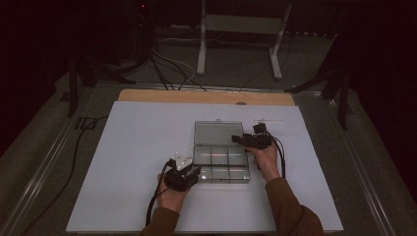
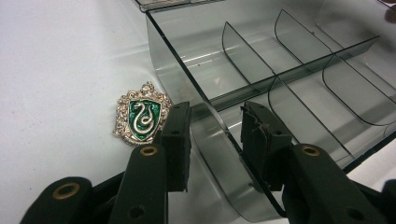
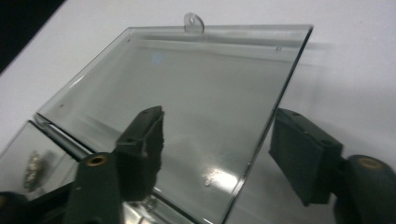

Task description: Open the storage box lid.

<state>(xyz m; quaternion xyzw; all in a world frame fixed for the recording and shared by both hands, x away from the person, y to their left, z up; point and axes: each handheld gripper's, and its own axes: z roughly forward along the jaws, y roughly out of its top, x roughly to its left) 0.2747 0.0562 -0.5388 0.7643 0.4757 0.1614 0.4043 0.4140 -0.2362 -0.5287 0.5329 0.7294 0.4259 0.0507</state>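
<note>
High view: clear box (image 1: 221,165) open mid-surface (image 1: 137,147) w/ lid (image 1: 218,132) laid back far; left gripper view: left hand-held gripper (image 2: 212,140) straddles box's near-left wall, narrow, badge (image 2: 142,119) beside; right gripper view: right hand-held gripper (image 3: 217,149) wide, astride lid edge, not pressing.

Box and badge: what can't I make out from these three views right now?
- Badge, left gripper view: its lower right edge is hidden behind the left gripper.
- Clear box, high view: too small and dim to tell whether its compartments hold anything.
- Lid, right gripper view: its near corner is cut off by the bottom edge; the right gripper straddles its edge, contact unclear.
</note>
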